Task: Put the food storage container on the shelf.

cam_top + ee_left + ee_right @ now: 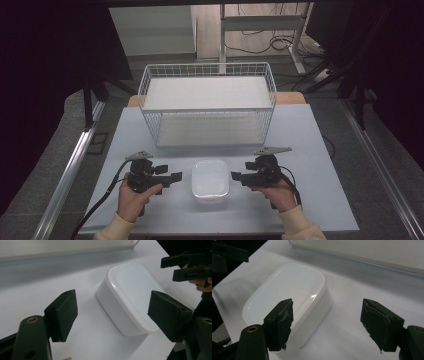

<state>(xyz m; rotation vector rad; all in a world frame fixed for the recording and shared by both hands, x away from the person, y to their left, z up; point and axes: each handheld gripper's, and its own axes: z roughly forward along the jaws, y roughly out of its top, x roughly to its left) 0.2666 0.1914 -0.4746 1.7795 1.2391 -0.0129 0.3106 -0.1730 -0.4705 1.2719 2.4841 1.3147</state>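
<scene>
a white box (210, 180) with its lid on sits on the table (310, 200), at the near middle, between the two grippers. behind it, further up the table, stands a white wire rack (207, 102) with two shelves, well apart from the box.

the left gripper (176, 177) is held in the person's left hand (134, 199), pointing across the table toward the box's left side. its tips are just beside the box, not touching it. in the left gripper view its jaws stand wide apart with nothing between the pads; the box (130, 296) lies ahead of them, toward the right jaw, and the table shows in the gap.

the right gripper (235, 176) is held in the right hand (280, 192), pointing at the box's right side, with its tips close to the rim; whether they touch it i cannot tell from above. in the right gripper view its jaws are also spread wide and grip nothing. the box (289, 297) lies ahead and toward the left jaw, which overlaps its near edge in that view, while the right jaw stands over bare table.

each gripper carries a grey plate on top, and a cable trails from each back toward the person.
</scene>
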